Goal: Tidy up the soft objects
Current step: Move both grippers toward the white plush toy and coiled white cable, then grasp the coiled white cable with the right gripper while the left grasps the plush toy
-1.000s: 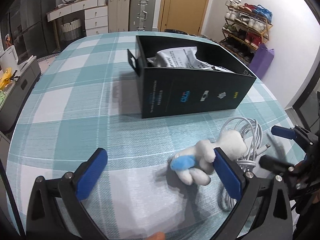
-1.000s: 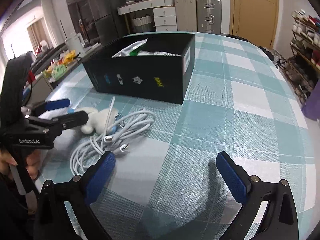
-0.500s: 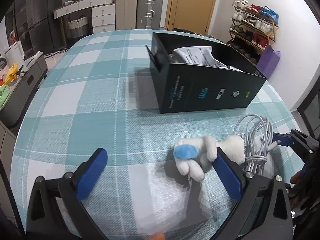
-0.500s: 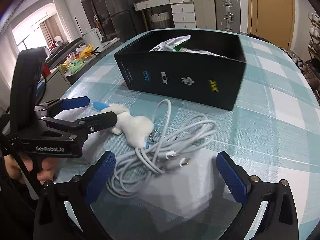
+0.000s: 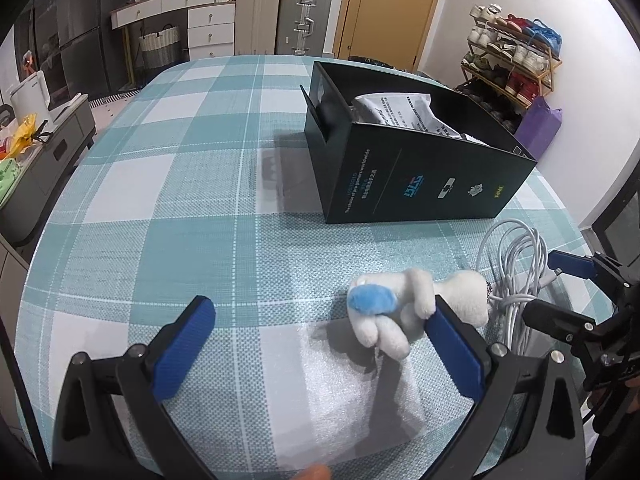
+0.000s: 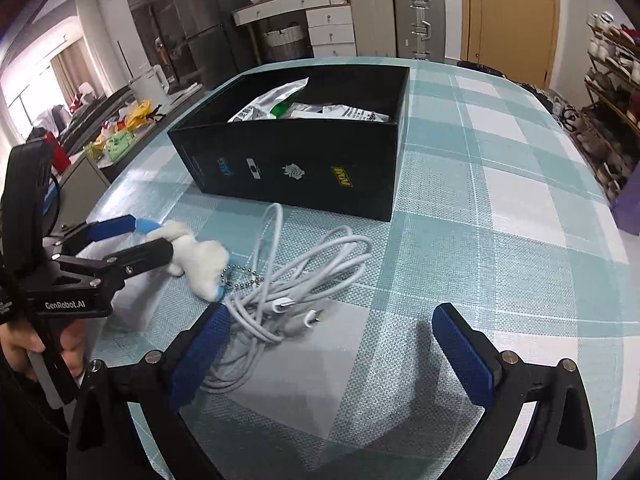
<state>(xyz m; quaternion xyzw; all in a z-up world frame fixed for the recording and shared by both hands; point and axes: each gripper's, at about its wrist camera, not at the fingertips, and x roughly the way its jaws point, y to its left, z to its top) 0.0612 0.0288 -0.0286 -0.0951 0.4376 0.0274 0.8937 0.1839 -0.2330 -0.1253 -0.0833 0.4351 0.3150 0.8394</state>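
While our wide-open left gripper (image 5: 320,344) reaches the plush toy (image 5: 404,308), nothing is gripped.
Our right gripper (image 6: 332,344), also open and empty, frames the cable (image 6: 296,280) at lower centre, for the box (image 6: 296,168).

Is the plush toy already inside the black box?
No, the plush toy lies on the tablecloth beside the white cable, in front of the black box, which holds only packets.

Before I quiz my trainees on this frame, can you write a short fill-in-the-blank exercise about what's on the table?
1. The plush toy is white with a ____ patch.
2. The coiled cable is ____ in colour.
3. The box behind the toy is ____ in colour.
4. The left gripper and the right gripper both have their jaws ____.

Missing words: blue; white; black; open
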